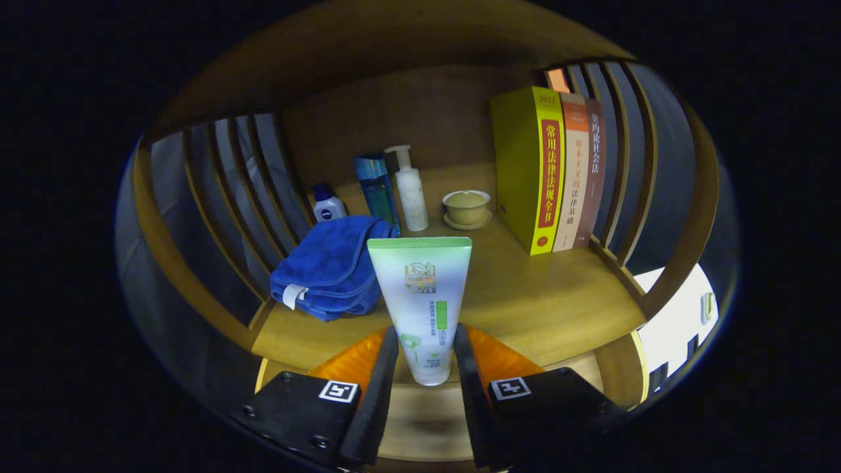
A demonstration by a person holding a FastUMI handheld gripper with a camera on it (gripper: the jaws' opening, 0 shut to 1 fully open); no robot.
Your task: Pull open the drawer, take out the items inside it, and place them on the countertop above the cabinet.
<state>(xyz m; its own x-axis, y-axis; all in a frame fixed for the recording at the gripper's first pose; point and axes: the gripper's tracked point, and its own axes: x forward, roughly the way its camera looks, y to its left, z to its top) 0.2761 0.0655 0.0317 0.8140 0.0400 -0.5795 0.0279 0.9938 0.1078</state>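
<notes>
gripper [425, 368] clamps tube [424, 299] | over countertop [545, 295] front edge, beside towel [332, 266] | set-down left; drawer contents unseen

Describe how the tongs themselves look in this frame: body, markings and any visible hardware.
The tongs have two flat, blade-like fingers running forward side by side. Each finger is carried on a black block-shaped mount bearing a square black-and-white fiducial marker, with small screw heads visible on the left mount. Orange wedge-shaped panels sit behind each finger. No cables, hand or sleeve can be seen.
</notes>
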